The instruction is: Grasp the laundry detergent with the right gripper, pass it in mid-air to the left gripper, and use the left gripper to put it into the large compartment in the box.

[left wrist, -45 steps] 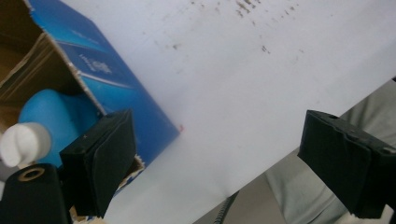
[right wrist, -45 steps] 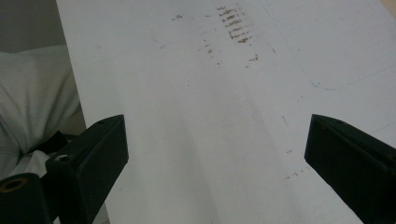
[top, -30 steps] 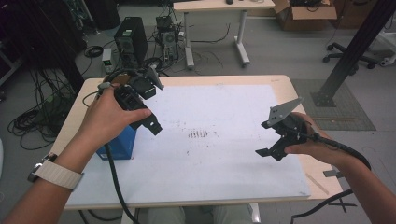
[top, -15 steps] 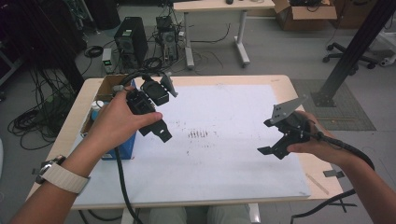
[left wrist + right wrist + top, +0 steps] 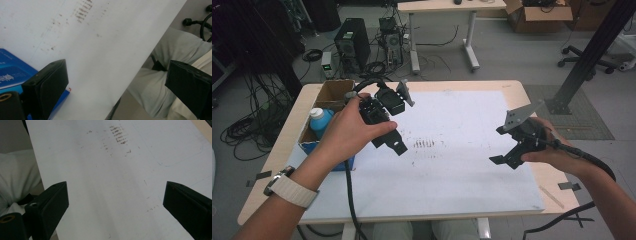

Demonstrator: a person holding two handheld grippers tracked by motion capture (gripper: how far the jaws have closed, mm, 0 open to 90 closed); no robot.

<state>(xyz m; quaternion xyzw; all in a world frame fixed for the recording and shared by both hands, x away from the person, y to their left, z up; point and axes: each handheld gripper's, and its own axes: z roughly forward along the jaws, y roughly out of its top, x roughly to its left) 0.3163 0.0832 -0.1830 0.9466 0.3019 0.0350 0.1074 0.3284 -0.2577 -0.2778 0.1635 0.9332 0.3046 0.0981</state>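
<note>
My left gripper (image 5: 392, 142) hangs above the left part of the white sheet (image 5: 452, 175), held in a hand with a white wristband. Its jaws stand wide apart in the left gripper view (image 5: 117, 82), with nothing between them, over the sheet's near edge (image 5: 100, 50). My right gripper (image 5: 498, 146) hovers over the sheet's right side, tilted toward the middle. In the right gripper view (image 5: 115, 202) its jaws are also wide apart and empty above the bare sheet (image 5: 105, 170). A patch of brown smudges (image 5: 424, 144) marks the sheet's middle.
A cardboard box (image 5: 334, 90) stands at the table's left edge with a blue bottle (image 5: 319, 120) in it. A blue carton (image 5: 10, 72) lies beside it under my left forearm. Beyond the table are a computer tower (image 5: 353, 42), cables and a second desk (image 5: 442, 7).
My left gripper has moved up and to the right, away from the blue carton and toward the table's middle. The right gripper has stayed where it was.
</note>
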